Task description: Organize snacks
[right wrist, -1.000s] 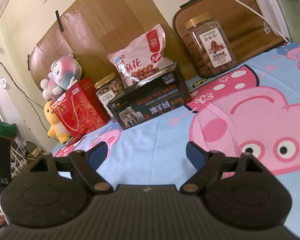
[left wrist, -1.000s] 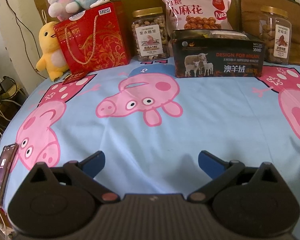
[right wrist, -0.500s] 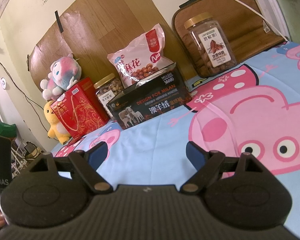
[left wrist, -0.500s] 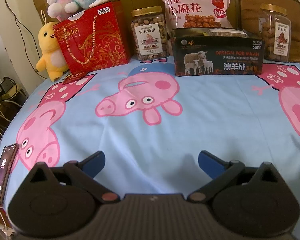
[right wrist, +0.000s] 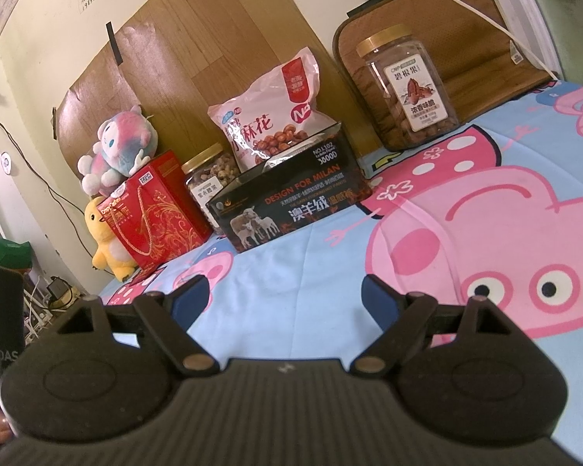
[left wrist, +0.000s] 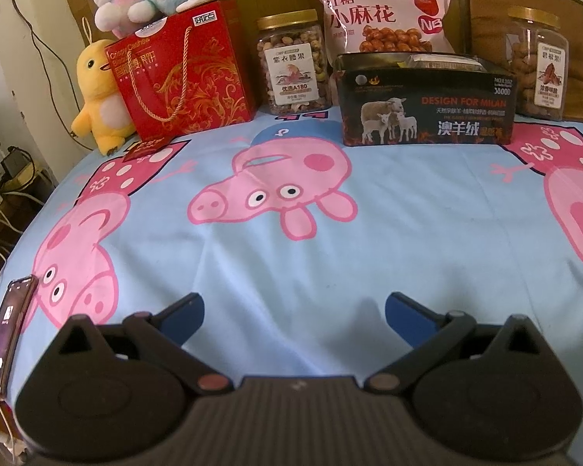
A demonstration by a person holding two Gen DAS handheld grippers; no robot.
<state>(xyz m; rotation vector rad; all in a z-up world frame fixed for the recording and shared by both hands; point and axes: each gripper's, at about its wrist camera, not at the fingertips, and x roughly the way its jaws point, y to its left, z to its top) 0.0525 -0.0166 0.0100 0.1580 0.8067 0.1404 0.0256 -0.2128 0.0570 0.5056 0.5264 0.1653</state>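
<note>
Both tongs, left (left wrist: 293,306) & right (right wrist: 285,291), gape wide, empty. Clear plastic gold-lidded nut jar (left wrist: 291,62) stands at bed's far edge: rigid, prob. slick, heavy-ish; we'd grip mid-body.

Both wrist cameras are looking forward low over the bed (left wrist: 291,256). The left view is facing the black box (left wrist: 427,110) squarely from well back. The right view is tilting, seeing the same box (right wrist: 291,206) obliquely from its right. Both are sharing the snack row.
</note>
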